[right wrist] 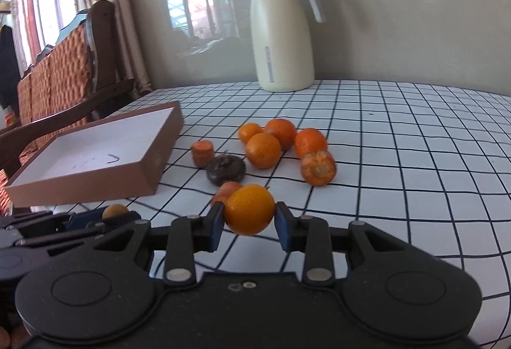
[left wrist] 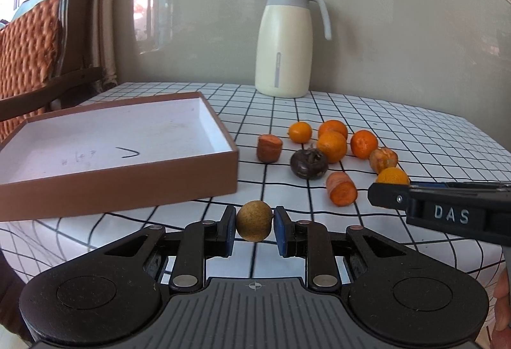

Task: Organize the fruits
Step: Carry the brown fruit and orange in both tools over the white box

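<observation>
Left gripper (left wrist: 254, 226): clamped on a small brown round fruit (left wrist: 254, 225), near the box's near right corner.
Right gripper (right wrist: 248, 221): clamped on an orange (right wrist: 249, 209), above the desk (right wrist: 415, 157).
Box (left wrist: 121, 170): left, open.
Loose fruit: oranges, carrot pieces, a dark mangosteen (left wrist: 308, 163) right of the box.

Matt cardboard box (left wrist: 127, 179), glossy jug (left wrist: 284, 52), rough-skinned brown fruit (left wrist: 254, 225).
</observation>
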Action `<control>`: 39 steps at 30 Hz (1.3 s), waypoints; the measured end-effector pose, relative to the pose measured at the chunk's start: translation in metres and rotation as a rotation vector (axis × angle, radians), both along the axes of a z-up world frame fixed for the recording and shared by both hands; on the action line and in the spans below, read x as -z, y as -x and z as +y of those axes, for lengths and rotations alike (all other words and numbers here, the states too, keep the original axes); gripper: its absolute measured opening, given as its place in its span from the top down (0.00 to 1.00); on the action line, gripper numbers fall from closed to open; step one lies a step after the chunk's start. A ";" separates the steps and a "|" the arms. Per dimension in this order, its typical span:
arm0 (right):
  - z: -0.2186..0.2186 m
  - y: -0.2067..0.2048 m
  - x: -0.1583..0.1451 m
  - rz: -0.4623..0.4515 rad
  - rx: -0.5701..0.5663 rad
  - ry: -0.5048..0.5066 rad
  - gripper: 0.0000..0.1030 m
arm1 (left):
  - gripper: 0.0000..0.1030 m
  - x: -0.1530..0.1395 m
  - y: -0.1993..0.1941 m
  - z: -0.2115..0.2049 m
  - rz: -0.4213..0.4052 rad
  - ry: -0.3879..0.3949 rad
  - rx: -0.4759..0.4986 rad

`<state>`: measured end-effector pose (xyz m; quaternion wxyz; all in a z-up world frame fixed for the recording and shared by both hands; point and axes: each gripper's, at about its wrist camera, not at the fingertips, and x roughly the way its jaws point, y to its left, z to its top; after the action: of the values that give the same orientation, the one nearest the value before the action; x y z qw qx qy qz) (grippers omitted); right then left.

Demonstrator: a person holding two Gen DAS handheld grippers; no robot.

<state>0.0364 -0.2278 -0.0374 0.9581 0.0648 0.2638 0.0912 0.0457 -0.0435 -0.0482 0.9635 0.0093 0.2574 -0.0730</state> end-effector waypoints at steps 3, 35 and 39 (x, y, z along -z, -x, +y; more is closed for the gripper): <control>0.006 0.005 0.000 -0.002 -0.027 0.010 0.75 | 0.75 0.000 0.004 0.007 -0.003 -0.003 -0.007; 0.085 0.005 -0.008 -0.054 -0.260 -0.018 0.75 | 0.75 -0.007 0.025 0.096 -0.027 0.048 -0.196; 0.096 0.003 -0.010 -0.066 -0.275 -0.034 0.75 | 0.75 -0.009 0.026 0.108 -0.039 0.054 -0.231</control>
<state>0.0333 -0.1322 -0.0270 0.9435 0.0413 0.2369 0.2281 0.0202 0.0642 -0.0389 0.9702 -0.0447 0.2359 0.0320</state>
